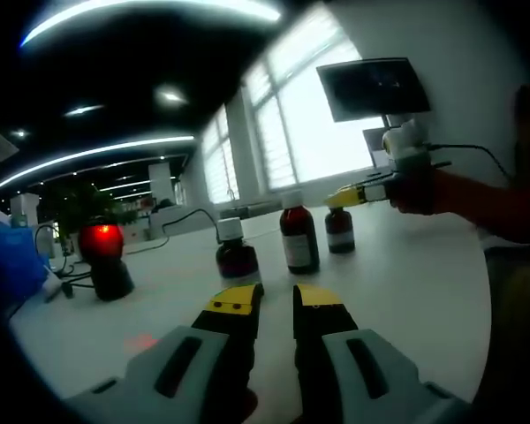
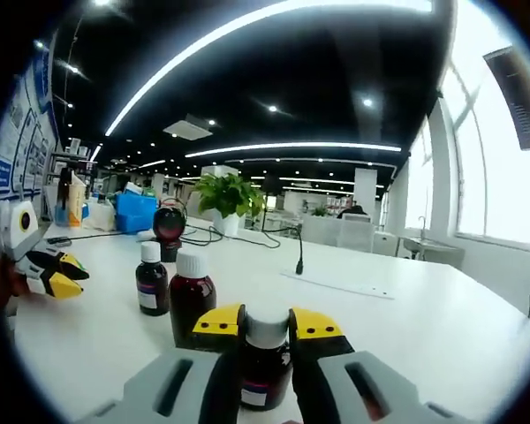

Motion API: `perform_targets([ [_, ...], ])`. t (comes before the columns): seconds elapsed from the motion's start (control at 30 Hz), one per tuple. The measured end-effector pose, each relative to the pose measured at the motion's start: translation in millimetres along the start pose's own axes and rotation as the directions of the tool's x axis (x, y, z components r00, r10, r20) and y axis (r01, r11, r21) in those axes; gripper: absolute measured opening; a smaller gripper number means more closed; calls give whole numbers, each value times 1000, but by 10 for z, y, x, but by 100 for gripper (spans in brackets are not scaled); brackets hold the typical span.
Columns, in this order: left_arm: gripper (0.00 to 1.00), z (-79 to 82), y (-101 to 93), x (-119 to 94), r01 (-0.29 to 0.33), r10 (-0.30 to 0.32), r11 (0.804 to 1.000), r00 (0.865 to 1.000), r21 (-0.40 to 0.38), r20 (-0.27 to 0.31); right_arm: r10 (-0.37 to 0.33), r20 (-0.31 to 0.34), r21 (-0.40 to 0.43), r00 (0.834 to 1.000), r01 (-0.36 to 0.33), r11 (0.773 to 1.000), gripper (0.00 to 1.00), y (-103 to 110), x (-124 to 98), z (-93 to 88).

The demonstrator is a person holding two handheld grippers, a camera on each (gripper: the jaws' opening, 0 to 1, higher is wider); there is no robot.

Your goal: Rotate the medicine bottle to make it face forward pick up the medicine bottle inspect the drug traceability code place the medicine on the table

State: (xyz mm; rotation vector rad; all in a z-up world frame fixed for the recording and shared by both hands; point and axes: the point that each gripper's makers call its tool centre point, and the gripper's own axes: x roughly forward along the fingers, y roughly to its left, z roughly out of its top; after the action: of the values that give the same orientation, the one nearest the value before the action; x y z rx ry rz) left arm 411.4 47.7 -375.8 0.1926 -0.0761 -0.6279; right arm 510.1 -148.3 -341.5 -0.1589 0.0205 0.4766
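Three brown medicine bottles with white caps stand on the white table (image 1: 406, 283). In the left gripper view they are the near one (image 1: 237, 253), the middle one (image 1: 299, 238) and the far one (image 1: 339, 230). My right gripper (image 1: 349, 198) reaches in from the right at the far bottle's cap. In the right gripper view that bottle (image 2: 265, 367) stands between the jaws of my right gripper (image 2: 267, 323), which is shut on it. The other two bottles (image 2: 191, 302) (image 2: 151, 283) stand to the left. My left gripper (image 1: 277, 299) is slightly open and holds nothing, short of the bottles.
A black scanner stand with a glowing red light (image 1: 103, 253) stands at the left of the table, with cables behind it. A wall monitor (image 1: 375, 88) hangs near the windows. A small microphone (image 2: 299, 258), a potted plant (image 2: 225, 196) and a blue box (image 2: 137, 212) lie farther off.
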Motion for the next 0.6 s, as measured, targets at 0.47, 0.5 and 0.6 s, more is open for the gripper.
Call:
perform_targets([
  [0.47,8,4,-7,3,2,-2,1000,1000,1,1,-126,-21,12,992,126,992,16,-30,-4,-10],
  [0.5,8,4,-6,2,2,-2,1000,1000,0,2,-132,-22,16,991,133,991,16,-40,-7,-9],
  [0.6,8,7,-8,2,3,-3,1000,1000,-1,2,-156,-27,13,987,156,988,16,-36,-12,-9],
])
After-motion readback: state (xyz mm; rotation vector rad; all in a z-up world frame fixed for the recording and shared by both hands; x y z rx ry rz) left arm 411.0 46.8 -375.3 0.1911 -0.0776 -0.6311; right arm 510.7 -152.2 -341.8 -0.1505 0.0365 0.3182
